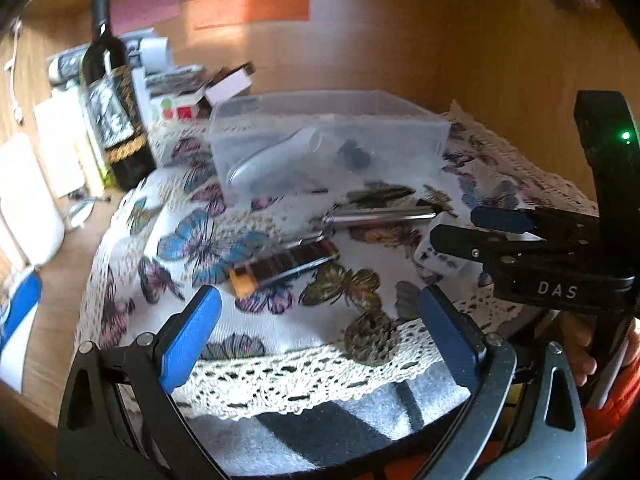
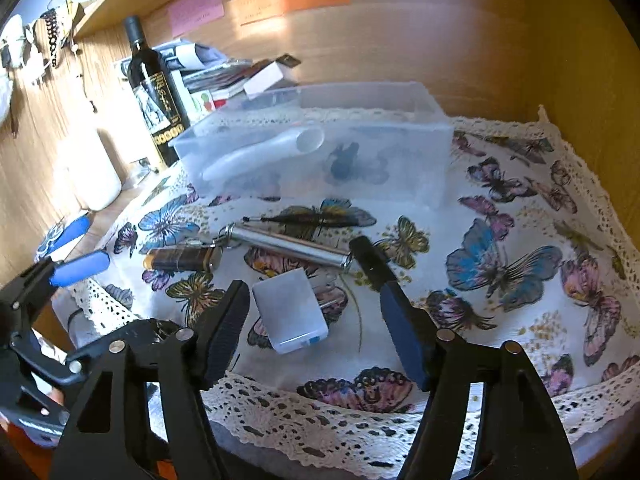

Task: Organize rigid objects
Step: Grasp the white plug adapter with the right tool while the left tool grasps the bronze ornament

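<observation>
A clear plastic bin point(image 1: 400, 120) point(image 2: 436, 148) stands on the butterfly cloth point(image 2: 500, 264), holding a white tool point(image 2: 260, 148) and a dark item point(image 2: 344, 164). In front of it lie a silver metal tube point(image 2: 288, 246) point(image 1: 380, 215), a brown lighter-like piece point(image 2: 180, 260) point(image 1: 280, 266), a thin black stick point(image 2: 304, 219) and a small white plastic box point(image 2: 290, 310) point(image 1: 438, 258). My right gripper point(image 2: 308, 276) is open, its fingers on either side of the white box. My left gripper point(image 1: 320, 308) is open and empty above the cloth's front edge.
A dark wine bottle point(image 1: 114, 100) point(image 2: 154, 88) stands left of the bin, with stacked boxes and papers point(image 1: 180, 80) behind it. White containers point(image 2: 92, 164) sit at the left. A wooden back wall point(image 1: 400, 32) with coloured notes closes the rear.
</observation>
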Demonstrator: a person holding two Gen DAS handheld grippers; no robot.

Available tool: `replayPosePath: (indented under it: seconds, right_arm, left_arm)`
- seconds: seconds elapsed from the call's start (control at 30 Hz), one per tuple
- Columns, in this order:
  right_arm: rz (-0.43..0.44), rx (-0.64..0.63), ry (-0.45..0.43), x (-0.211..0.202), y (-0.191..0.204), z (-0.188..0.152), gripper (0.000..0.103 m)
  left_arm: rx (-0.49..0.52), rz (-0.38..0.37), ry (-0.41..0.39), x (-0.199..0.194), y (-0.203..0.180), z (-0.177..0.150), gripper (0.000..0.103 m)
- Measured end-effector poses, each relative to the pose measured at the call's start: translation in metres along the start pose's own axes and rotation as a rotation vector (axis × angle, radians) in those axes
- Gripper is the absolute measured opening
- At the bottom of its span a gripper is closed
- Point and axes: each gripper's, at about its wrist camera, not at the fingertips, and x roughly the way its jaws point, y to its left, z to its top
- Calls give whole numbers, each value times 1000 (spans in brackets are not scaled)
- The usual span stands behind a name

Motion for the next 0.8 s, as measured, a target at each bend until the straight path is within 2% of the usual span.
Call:
replayPosePath:
  seconds: [0.07,0.13,0.17,0.33,0.4,0.67,0.8]
  right_arm:
    - [15,8,19,6,1,-1,59]
    - [31,15,38,11,1,-2,50]
    - [39,17,47,14,1,-3,46]
    - [34,25,28,11,2,-4,45]
    - [30,28,22,10,1,-3,45]
    - [23,35,-17,1,-1,3,45]
    - [19,29,-50,-7,-3,11,45]
  left_arm:
    - [-18,-11,11,3,1,-4,100]
    - [-36,-25,19,6,3,-8,93]
    - [-39,-30,29,8,3,-9,85]
    - [-63,-99,44,11,6,-11,50]
    - [-62,-110,41,9,5,-11,29]
    - [-83,-103,31,9,12,-2,27]
    - [-86,-91,-9,2,17,12,27]
